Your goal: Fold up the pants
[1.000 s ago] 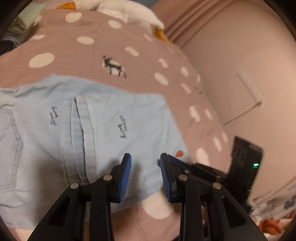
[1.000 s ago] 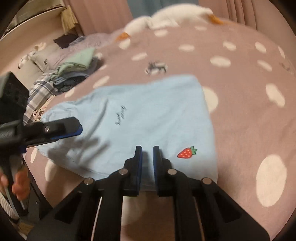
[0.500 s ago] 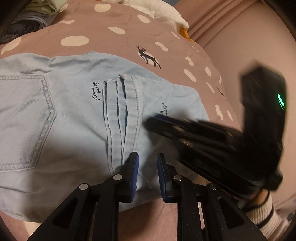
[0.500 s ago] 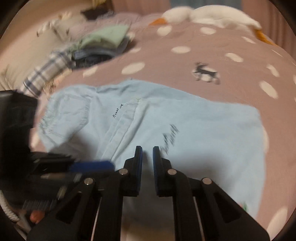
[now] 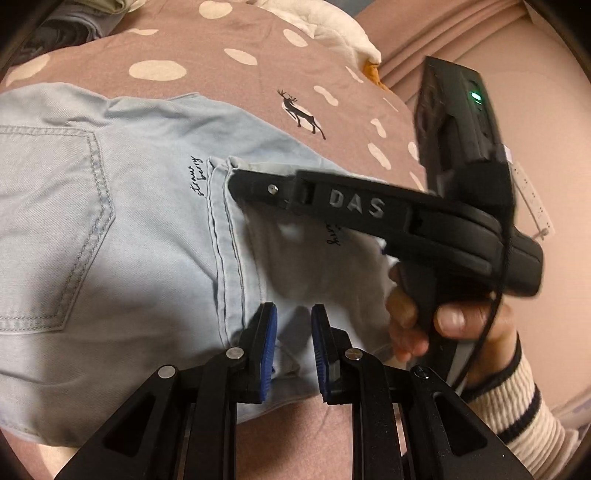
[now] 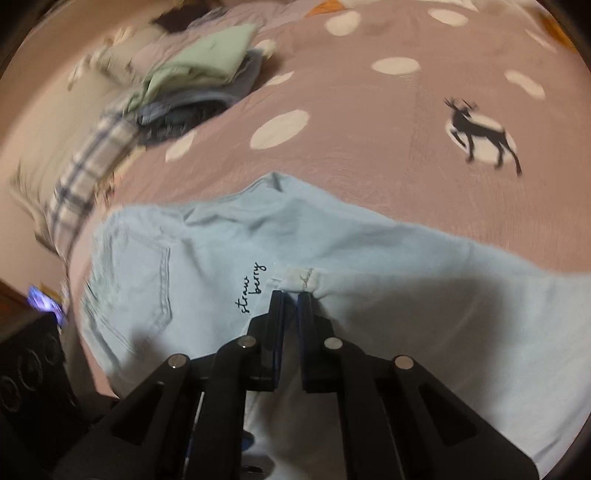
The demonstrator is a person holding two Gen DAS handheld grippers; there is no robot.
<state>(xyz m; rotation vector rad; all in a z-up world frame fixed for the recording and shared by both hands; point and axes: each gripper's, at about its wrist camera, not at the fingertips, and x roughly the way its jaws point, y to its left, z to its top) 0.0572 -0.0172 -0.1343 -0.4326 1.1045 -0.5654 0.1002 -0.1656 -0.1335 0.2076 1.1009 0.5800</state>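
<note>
Light blue denim pants (image 5: 122, 229) lie folded on a pink polka-dot bedspread (image 5: 240, 85); they also show in the right wrist view (image 6: 369, 258). My left gripper (image 5: 293, 347) is at the near edge of the top layer, jaws narrowly apart with cloth between the blue pads. My right gripper (image 6: 290, 325) is shut on the hem of the top layer next to the "strawberry" print (image 6: 251, 291). In the left wrist view the right gripper (image 5: 255, 184) reaches across the pants from the right.
A pile of folded clothes (image 6: 192, 81) and a plaid cloth (image 6: 85, 162) lie at the far left of the bed. A white plush goose (image 5: 332, 33) lies at the far edge. A pink curtain and wall (image 5: 535, 74) stand to the right.
My right gripper has swung in over the pants and closed on the hem. My left gripper has narrowed and moved to the near edge of the top layer.
</note>
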